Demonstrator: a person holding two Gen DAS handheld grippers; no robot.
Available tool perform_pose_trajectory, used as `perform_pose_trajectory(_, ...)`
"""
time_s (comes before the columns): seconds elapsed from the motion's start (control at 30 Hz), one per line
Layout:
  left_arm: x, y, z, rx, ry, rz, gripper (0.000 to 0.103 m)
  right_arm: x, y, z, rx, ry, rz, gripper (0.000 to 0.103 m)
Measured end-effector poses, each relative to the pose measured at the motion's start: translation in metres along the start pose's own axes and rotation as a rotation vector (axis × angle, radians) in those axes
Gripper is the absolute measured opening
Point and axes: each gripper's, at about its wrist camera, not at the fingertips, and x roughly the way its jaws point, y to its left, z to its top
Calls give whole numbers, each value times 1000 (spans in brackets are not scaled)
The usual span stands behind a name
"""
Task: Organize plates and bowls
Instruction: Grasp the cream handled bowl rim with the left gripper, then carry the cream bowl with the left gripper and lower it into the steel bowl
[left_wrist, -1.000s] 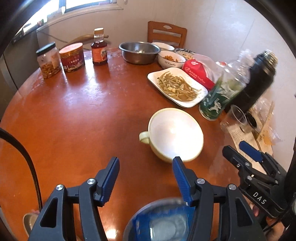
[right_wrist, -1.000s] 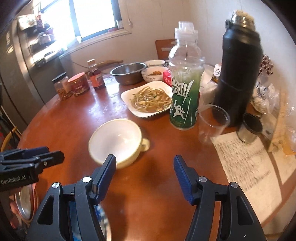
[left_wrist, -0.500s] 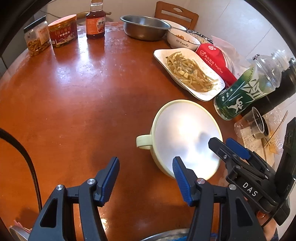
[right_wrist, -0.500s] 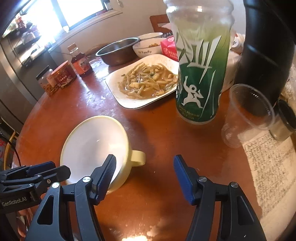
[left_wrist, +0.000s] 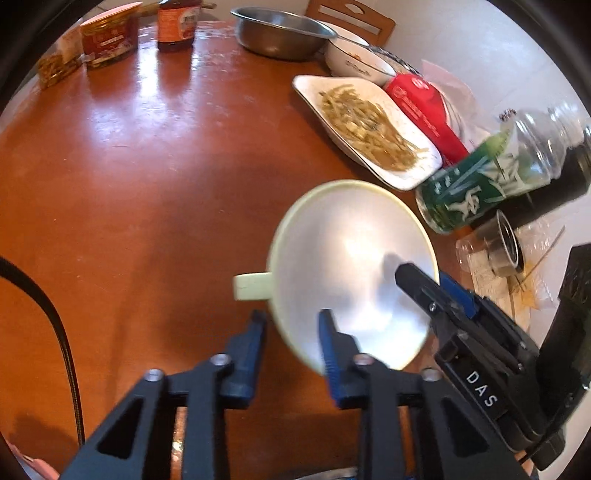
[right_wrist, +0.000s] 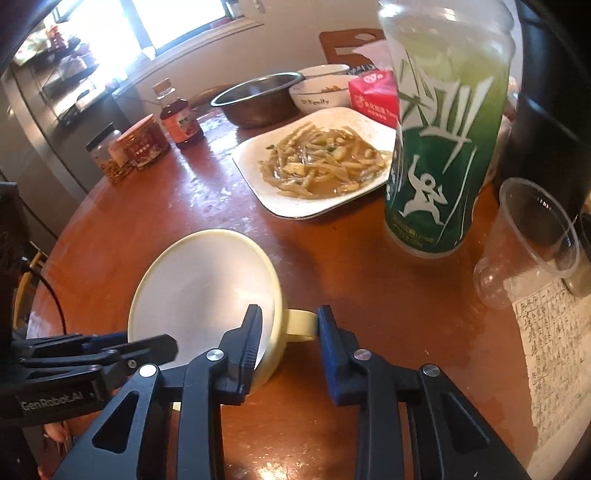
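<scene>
Cream two-handled bowl (left_wrist: 351, 266) sits mouth-up, empty; its long axis, handle to handle, runs across from one gripper to the other. One handle (left_wrist: 251, 286) sticks out on the left gripper's side, the other (right_wrist: 301, 325) on the right's. Can't tell if its base is on the wood or just off it; the left-wrist view is blurred. The surface is a round, glossy red-brown table (left_wrist: 147, 184) w/ patches of glare, in a kitchen-like room: bright window (right_wrist: 166, 26) and pale walls far ahead, wooden chair (right_wrist: 347, 44) behind the table. Left hand-held gripper (left_wrist: 291, 317) has just been closing and is clamped on the bowl's rim right beside its handle, one blue pad outside the wall, the other inside. Right hand-held gripper (right_wrist: 290, 314) has just been closing too and is clenched on the opp. side: one finger in the bowl, the other against the handle's end, wall and handle between them. So the bowl lies right at both sets of fingertips, between the two grippers. Beyond the right gripper's tips: square plate (right_wrist: 251, 162) of saucy strips, then steel basin (right_wrist: 258, 99) and a white bowl (right_wrist: 317, 92). Ahead to its right stand a green bottle (right_wrist: 436, 166), a clear cup (right_wrist: 528, 251), and a handwritten sheet (right_wrist: 554, 350). Ahead-left, well apart: jars (right_wrist: 144, 144) and a sauce bottle (right_wrist: 181, 122).
</scene>
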Motion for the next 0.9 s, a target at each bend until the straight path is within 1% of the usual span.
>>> perform_pose_trajectory(0.03,0,-3,-1,13,0,18,25,-2,1,0,-2,-4,2,29)
perform_pose_trajectory(0.13,-1,-4,-2,7,2,11,25,-7,3,1,-9,-16,-7,28)
perform_pose_trajectory(0.2,-9,-6,-4,17,-16,12,25,-14,2,2,-6,-26,-1,28)
perform_pose_trajectory(0.33,-38,-15,-11,58,-79,42,25,-32,9,2,-14,-61,12,28)
perform_pose_trajectory(0.4,-54,-15,-17,67,-120,42,25,-45,15,2,-22,-85,27,28)
perform_pose_trajectory(0.53,-80,-12,-33,72,-150,40,25,-72,30,-1,-48,-126,52,28)
perform_pose_trajectory(0.63,-96,-6,-49,69,-151,28,25,-90,43,-7,-75,-147,62,28)
perform_pose_trajectory(0.77,-115,1,-70,68,-152,17,26,-110,58,-20,-93,-151,92,28)
perform_pose_trajectory(0.9,-126,1,-93,89,-144,8,26,-127,70,-38,-116,-159,87,28)
